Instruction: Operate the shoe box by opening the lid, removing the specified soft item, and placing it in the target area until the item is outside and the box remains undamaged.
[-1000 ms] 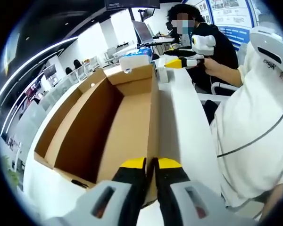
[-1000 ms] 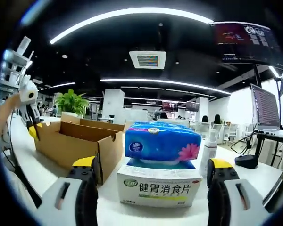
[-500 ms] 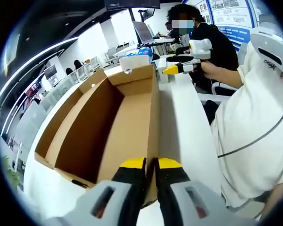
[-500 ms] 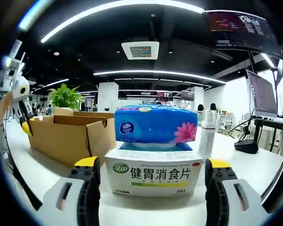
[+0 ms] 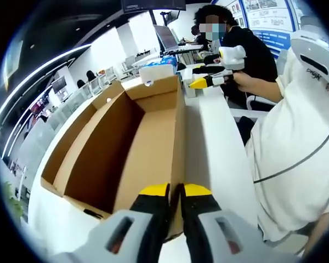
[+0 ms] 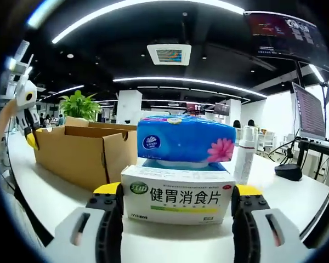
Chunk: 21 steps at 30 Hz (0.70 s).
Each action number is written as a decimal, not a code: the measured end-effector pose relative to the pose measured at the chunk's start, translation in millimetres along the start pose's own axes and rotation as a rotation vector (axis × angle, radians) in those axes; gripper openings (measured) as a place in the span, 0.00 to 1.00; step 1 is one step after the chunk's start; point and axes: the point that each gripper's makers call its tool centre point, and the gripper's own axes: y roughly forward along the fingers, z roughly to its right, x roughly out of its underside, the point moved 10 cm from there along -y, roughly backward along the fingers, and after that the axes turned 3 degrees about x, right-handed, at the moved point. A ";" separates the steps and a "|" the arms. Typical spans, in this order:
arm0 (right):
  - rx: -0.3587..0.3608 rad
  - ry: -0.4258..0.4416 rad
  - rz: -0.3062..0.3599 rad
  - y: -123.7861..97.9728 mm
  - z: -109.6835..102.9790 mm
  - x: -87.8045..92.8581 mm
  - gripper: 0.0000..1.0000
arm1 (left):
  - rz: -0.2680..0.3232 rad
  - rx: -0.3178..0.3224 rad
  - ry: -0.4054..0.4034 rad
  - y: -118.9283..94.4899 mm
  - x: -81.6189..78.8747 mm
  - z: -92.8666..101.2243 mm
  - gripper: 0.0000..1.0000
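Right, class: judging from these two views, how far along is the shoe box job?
Done: the cardboard box stands open and looks empty inside, and the blue tissue pack sits outside it on a white carton. In hand: the left gripper pinches the box wall, and the right gripper brackets the carton, jaws apart. Left: letting go.

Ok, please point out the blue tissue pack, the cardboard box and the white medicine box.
blue tissue pack (image 6: 186, 139), right gripper view, front face.
cardboard box (image 5: 153, 145), left gripper view, inner wall.
white medicine box (image 6: 177, 198), right gripper view, printed front.
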 end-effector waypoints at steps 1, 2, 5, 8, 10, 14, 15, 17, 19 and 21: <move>0.001 0.003 0.000 -0.4 0.8 0.2 0.83 | -0.001 0.000 0.000 0.0 -0.1 0.1 0.08; 0.004 0.004 0.001 -0.7 2.0 0.6 0.83 | -0.001 0.000 0.000 0.0 -0.1 0.1 0.08; 0.004 0.003 0.002 -0.9 4.6 1.1 0.83 | -0.001 0.001 -0.002 -0.1 -0.1 0.0 0.08; 0.007 0.004 0.004 0.0 8.4 1.7 0.83 | -0.001 0.000 -0.001 -0.1 -0.2 0.3 0.08; 0.005 0.006 0.005 0.9 10.7 2.1 0.83 | -0.002 -0.001 0.000 -0.2 -0.3 0.5 0.08; -0.004 -0.003 -0.006 3.3 10.3 4.8 0.83 | -0.002 -0.001 -0.001 -0.1 -0.4 0.5 0.08; -0.011 -0.010 -0.003 3.9 9.8 5.0 0.83 | -0.001 -0.001 -0.001 -0.1 -0.4 0.5 0.08; -0.018 -0.009 -0.003 4.9 9.5 5.3 0.83 | -0.001 -0.001 0.000 -0.1 -0.4 0.5 0.08; -0.018 -0.004 -0.007 6.0 9.7 5.6 0.83 | 0.000 -0.003 0.001 -0.1 -0.4 0.6 0.08; -0.017 -0.002 -0.010 7.1 9.7 6.0 0.83 | 0.002 -0.004 0.003 -0.1 -0.3 0.6 0.08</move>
